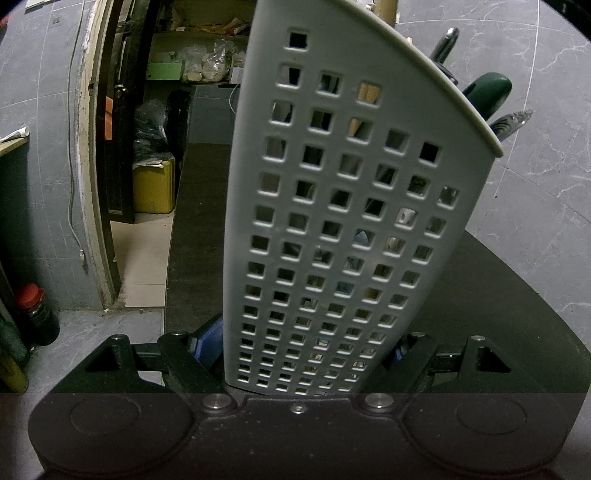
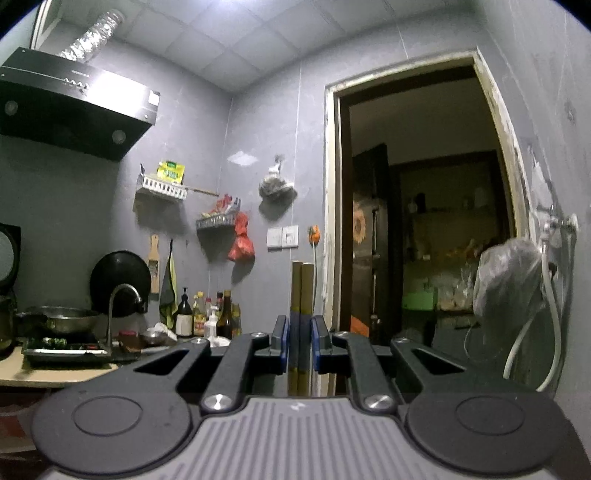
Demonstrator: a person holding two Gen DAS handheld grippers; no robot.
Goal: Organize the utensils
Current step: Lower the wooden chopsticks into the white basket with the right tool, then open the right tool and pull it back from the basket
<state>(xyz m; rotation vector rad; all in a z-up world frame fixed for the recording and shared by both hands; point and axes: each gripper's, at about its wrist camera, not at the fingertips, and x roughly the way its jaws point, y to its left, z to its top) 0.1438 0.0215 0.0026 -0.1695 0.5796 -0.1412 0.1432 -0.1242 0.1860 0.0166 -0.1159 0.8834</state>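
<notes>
Firstly, left wrist view. Item: pale perforated utensil holder (image 1: 332, 221), filling the centre of the frame, leaning toward the right. Left gripper (image 1: 301, 350) closed on its lower walls; blue pads (image 1: 208, 345) visible at lower centre, pressed to either side. Contents: a dark green handle (image 1: 487, 92), a black handle (image 1: 445, 46) and a clear handle (image 1: 513, 120) protruding past the rim at upper right; a wooden stick (image 1: 386, 7) at the top edge. Support: dark tabletop (image 1: 498, 295) behind the holder, centre to lower right. Background, left of frame: open doorway (image 1: 147, 147), yellow container (image 1: 153, 188) on the floor.

Next, right wrist view. Item: pair of brown chopsticks (image 2: 301, 295), upright at centre frame, tops above the gripper, lower ends passing below it. Right gripper (image 2: 299, 347) narrow, clamped on the pair side by side. Background: range hood (image 2: 74, 110) upper left, faucet (image 2: 122, 310) and bottles (image 2: 207, 314) lower left, doorway (image 2: 424, 221) right of centre. Holder not in this view.

Handling note, as judgement: chopsticks appear bound for the holder. Keep the holder steady, ideally nearer upright; lower the pair tips first into a free gap beside the handles, and release only once the ends are well inside the rim
</notes>
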